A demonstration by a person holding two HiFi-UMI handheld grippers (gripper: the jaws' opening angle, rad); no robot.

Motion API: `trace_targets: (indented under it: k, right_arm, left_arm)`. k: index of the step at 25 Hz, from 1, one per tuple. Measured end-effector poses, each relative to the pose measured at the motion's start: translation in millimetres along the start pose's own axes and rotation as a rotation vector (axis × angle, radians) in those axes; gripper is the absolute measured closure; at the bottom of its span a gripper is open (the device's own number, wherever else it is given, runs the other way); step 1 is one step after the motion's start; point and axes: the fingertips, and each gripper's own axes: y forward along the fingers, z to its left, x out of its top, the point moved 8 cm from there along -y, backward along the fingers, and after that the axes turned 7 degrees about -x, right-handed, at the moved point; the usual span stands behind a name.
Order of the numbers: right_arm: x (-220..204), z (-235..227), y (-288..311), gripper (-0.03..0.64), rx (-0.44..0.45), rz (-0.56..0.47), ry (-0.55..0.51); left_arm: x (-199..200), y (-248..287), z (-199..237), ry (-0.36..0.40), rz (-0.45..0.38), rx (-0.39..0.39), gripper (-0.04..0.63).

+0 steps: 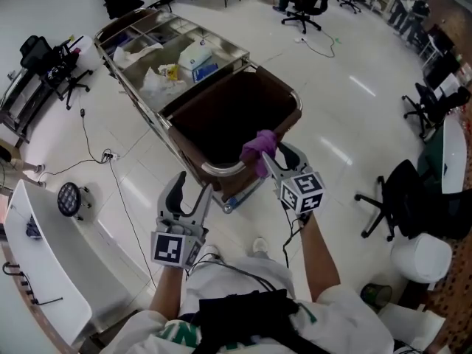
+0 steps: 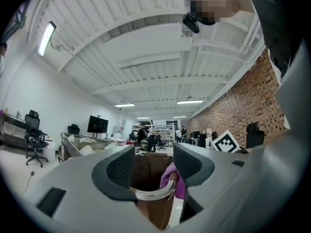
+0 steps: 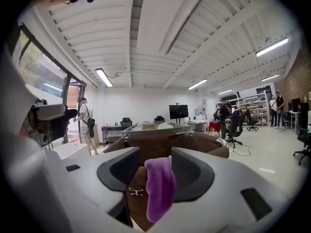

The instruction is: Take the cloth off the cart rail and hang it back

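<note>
Right gripper view: limp purple cloth [image 3: 159,188] btwn spread fingers [image 3: 192,174]; L fingers [image 2: 119,171] also spread.

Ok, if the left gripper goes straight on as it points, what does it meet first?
Probably the curved metal cart rail, centred between its open jaws; the purple cloth hangs just right of that line.

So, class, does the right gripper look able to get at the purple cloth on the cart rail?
Probably yes: the right gripper is at the cart rail, jaws apart, with the cloth hanging between them; nothing blocks it.
</note>
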Motion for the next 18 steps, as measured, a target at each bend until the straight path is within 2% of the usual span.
trace_targets:
  k: [6, 13, 18]
  right_arm:
    - [-24.0, -5.7, 24.7, 0.388, -0.003, 0.092, 0.002]
    - [-31.3, -5.0, 32.4, 0.385, -0.006, 0.114, 0.013]
    - [-27.3, -4.9, 29.5, 0.492, -0.016, 0.121, -0.001]
  left_arm:
    - [-2.3, -6.1, 7.8, -0.008, 0.01, 0.024, 0.35]
    - [-2.0, -6.7, 6.5, -0.011, 0.01, 0.02, 0.35]
    - [-19.9, -15.1, 14.6, 0.051, 0.018, 0.019, 0.35]
